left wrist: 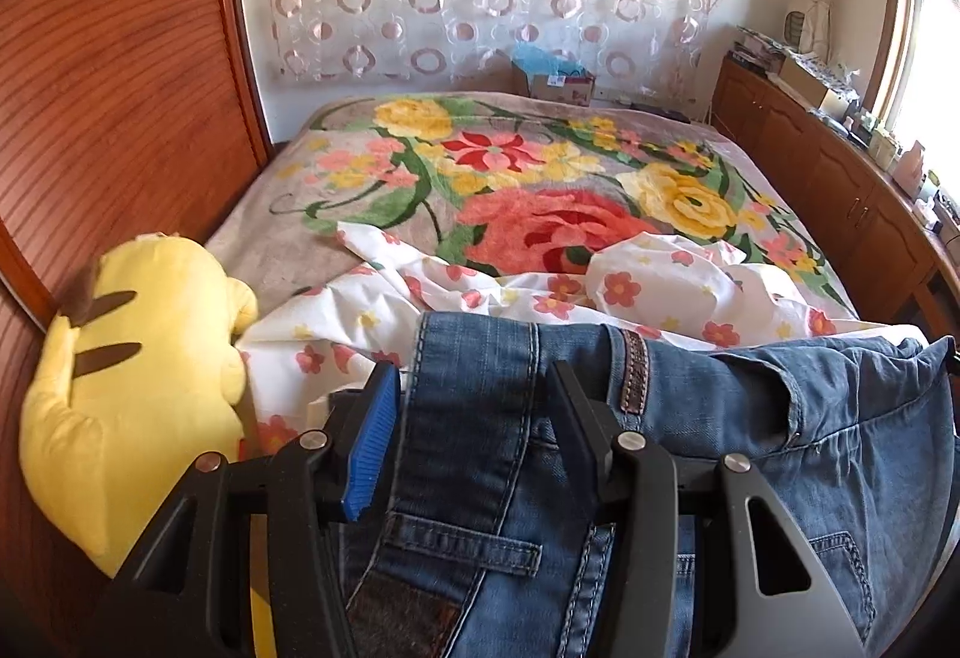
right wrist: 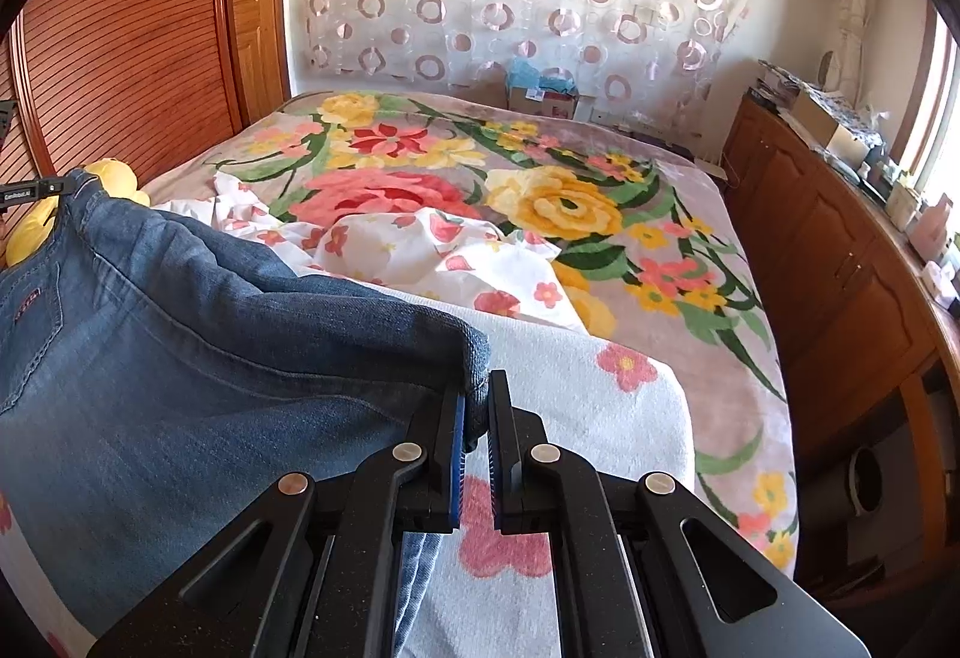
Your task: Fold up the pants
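Note:
Blue jeans (left wrist: 780,418) hang over the near end of the bed, stretched between both grippers. In the left wrist view the waistband, with a belt loop and a studded strip, lies between the fingers of my left gripper (left wrist: 474,376). Its jaws stand apart and the blue pad (left wrist: 369,442) shows bare beside the denim. In the right wrist view my right gripper (right wrist: 477,388) is shut on a folded corner of the jeans (right wrist: 210,346). The cloth runs from there up and left to the other gripper's black body (right wrist: 36,190).
Under the jeans lies a crumpled white sheet with small flowers (left wrist: 660,286), on a bed with a big floral blanket (left wrist: 540,160). A yellow plush toy (left wrist: 132,358) rests at the left against a wooden louvred door (left wrist: 120,88). Cluttered wooden cabinets (right wrist: 840,262) line the right side.

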`<move>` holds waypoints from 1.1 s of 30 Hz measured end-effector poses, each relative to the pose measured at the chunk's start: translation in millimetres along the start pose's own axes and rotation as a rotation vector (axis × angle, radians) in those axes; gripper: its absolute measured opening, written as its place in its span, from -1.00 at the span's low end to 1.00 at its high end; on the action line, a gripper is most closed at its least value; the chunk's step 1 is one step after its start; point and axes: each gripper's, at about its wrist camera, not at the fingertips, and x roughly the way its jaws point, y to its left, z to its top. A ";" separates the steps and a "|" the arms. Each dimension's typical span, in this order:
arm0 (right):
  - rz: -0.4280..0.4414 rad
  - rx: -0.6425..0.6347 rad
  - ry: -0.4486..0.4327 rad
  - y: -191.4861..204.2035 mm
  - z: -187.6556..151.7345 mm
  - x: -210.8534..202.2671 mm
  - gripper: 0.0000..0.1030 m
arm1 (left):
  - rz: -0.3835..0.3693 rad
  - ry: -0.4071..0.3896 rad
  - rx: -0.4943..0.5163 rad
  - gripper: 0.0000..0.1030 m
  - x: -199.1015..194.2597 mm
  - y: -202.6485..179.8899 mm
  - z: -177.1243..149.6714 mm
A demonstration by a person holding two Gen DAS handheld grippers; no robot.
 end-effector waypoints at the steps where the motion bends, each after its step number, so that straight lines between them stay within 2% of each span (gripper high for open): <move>1: 0.003 0.003 -0.001 -1.0 -0.2 0.6 -0.91 | -0.001 0.004 0.002 -0.06 2.4 -0.3 -0.8; 3: 0.008 0.008 -0.001 -1.9 -0.4 1.4 -0.91 | 0.006 0.020 0.013 -0.18 7.4 -1.1 -2.8; 6: 0.008 0.007 -0.001 -2.0 -1.5 3.7 -0.91 | -0.001 0.027 0.014 -0.49 10.2 -2.3 -6.1; 8: 0.012 0.011 -0.005 -1.1 -1.9 3.0 -0.91 | -0.002 0.023 0.026 -0.77 7.8 -6.1 -8.4; 11: 0.011 0.004 -0.022 0.1 -2.7 -3.2 -0.91 | 0.033 -0.019 0.048 -0.85 -9.6 -12.7 -10.2; 15: 0.021 0.005 -0.052 0.6 -2.6 -16.1 -0.91 | 0.042 -0.091 0.029 -0.87 -45.2 -8.1 -5.7; 20: 0.051 -0.001 -0.100 4.7 3.0 -29.7 -0.91 | 0.104 -0.160 0.000 -0.87 -76.1 9.9 3.2; 24: 0.058 -0.023 -0.099 11.8 8.3 -22.5 -0.91 | 0.141 -0.150 -0.035 -0.87 -70.6 27.2 5.9; 29: 0.052 -0.012 -0.042 11.6 11.6 6.4 -0.91 | 0.127 -0.099 -0.030 -0.87 -53.2 24.2 -6.6; 31: 0.059 0.011 -0.032 8.7 9.3 8.9 -0.68 | 0.135 -0.095 -0.014 -0.86 -55.7 19.6 -12.3; 33: 0.062 0.029 -0.031 5.4 8.7 5.6 -0.51 | 0.139 -0.097 -0.004 -0.75 -60.2 17.0 -14.7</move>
